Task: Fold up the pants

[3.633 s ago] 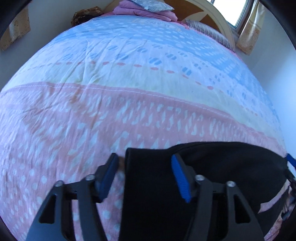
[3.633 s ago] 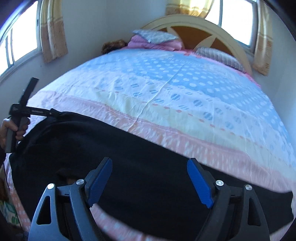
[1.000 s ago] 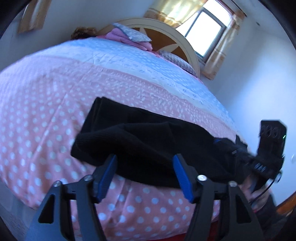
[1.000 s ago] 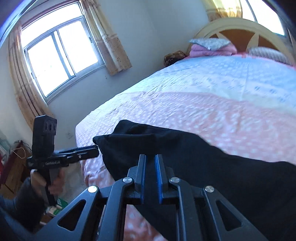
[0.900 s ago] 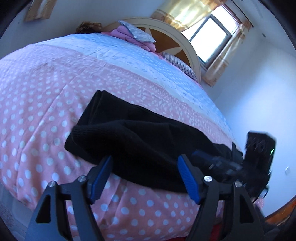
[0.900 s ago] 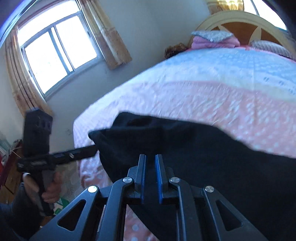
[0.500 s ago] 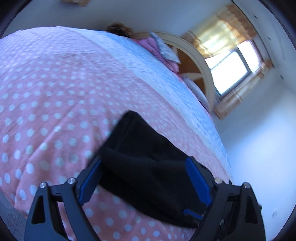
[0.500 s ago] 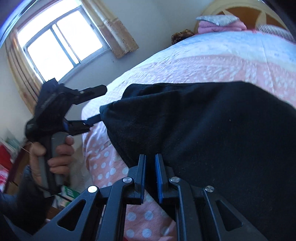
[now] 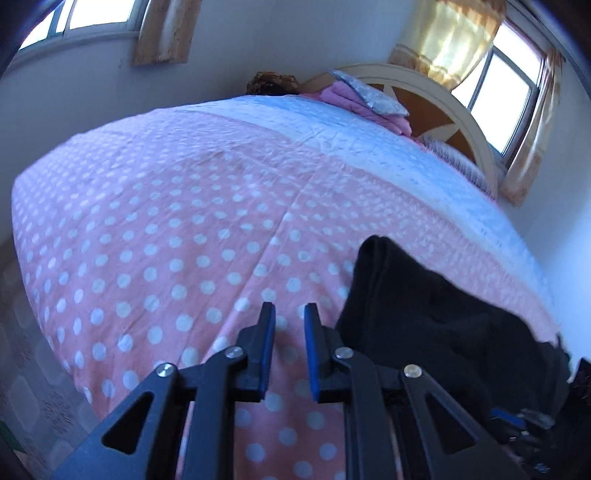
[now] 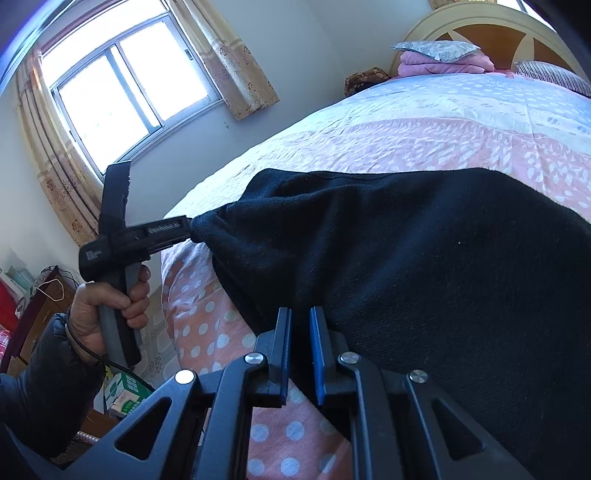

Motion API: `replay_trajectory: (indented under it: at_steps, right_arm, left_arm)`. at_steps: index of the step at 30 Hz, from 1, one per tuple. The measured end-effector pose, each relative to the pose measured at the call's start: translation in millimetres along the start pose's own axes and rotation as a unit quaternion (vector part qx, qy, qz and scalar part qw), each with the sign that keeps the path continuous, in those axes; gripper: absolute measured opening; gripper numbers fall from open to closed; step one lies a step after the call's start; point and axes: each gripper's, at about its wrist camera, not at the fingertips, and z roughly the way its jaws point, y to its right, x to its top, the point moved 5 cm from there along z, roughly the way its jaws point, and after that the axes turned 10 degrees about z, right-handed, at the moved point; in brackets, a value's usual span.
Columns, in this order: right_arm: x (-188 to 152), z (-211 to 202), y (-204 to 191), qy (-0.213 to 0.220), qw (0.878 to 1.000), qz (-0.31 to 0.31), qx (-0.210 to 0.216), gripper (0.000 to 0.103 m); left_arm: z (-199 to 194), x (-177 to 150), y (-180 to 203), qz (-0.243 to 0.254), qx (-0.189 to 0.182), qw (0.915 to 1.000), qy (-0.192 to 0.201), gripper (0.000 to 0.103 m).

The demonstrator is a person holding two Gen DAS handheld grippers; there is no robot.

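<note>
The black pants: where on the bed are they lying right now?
The black pants lie on the pink dotted end of the bedspread, by its foot corner, far from the headboard.

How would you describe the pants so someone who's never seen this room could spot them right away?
Start at the big bed with the pink, white-dotted cover. At its near edge, far from the headboard, lies a bunched heap of cloth: the pants. They are the only black thing on the bed; the folded pile by the headboard is pink.
</note>
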Motion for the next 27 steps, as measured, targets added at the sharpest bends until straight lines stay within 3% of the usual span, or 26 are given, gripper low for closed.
replay_trajectory:
  at_steps: [2,5,9,10,11,13,15,18,20,23,25,27]
  right_arm:
    - [2,4,2,0.001,1.000,0.003,0.002,0.011]
    - [1,4,3,0.002,1.000,0.000,-0.002,0.011]
    - [1,6,2,0.004,1.000,0.000,-0.004,0.011]
    - [1,6,2,0.004,1.000,0.001,-0.005,0.011]
    - [1,6,2,0.005,1.000,0.001,-0.006,0.011]
    - [0,6,1,0.006,1.000,0.003,-0.010,0.011]
    - [0,4,2,0.009,1.000,0.010,-0.009,0.011]
    - [0,-3,7,0.008,0.999,0.035,0.008,0.013]
    - [-3,-10,10,0.004,0.999,0.047,0.024,0.018]
    - [-6,-22,11,-0.003,0.997,0.062,0.052,0.035]
    - [-3,-32,8,-0.008,0.995,0.067,0.073,0.053]
    - [7,-48,6,0.003,0.994,0.062,0.087,0.056]
  left_arm:
    - [-16,-4,14,0.014,-0.021,0.9997,-0.005,0.017]
    - [-48,-9,54,0.045,-0.085,0.9954,-0.002,0.018]
    - [-93,4,107,0.128,-0.098,0.9835,0.083,0.019]
    - [-95,9,118,0.142,-0.105,0.9794,0.099,0.025]
    - [-92,14,127,0.152,-0.110,0.9767,0.105,0.037]
    - [-70,19,140,0.158,-0.100,0.9781,0.092,0.047]
    - [-41,12,140,0.153,-0.085,0.9828,0.058,0.047]
    - [-7,-10,109,0.106,-0.053,0.9929,0.003,0.047]
    - [-2,-25,90,0.082,-0.074,0.9938,0.005,0.039]
    - [-10,-36,93,0.125,-0.053,0.9906,0.021,0.025]
    - [-12,-34,98,0.139,-0.043,0.9892,0.022,0.025]
    - [-20,-26,103,0.129,-0.033,0.9908,0.026,0.025]
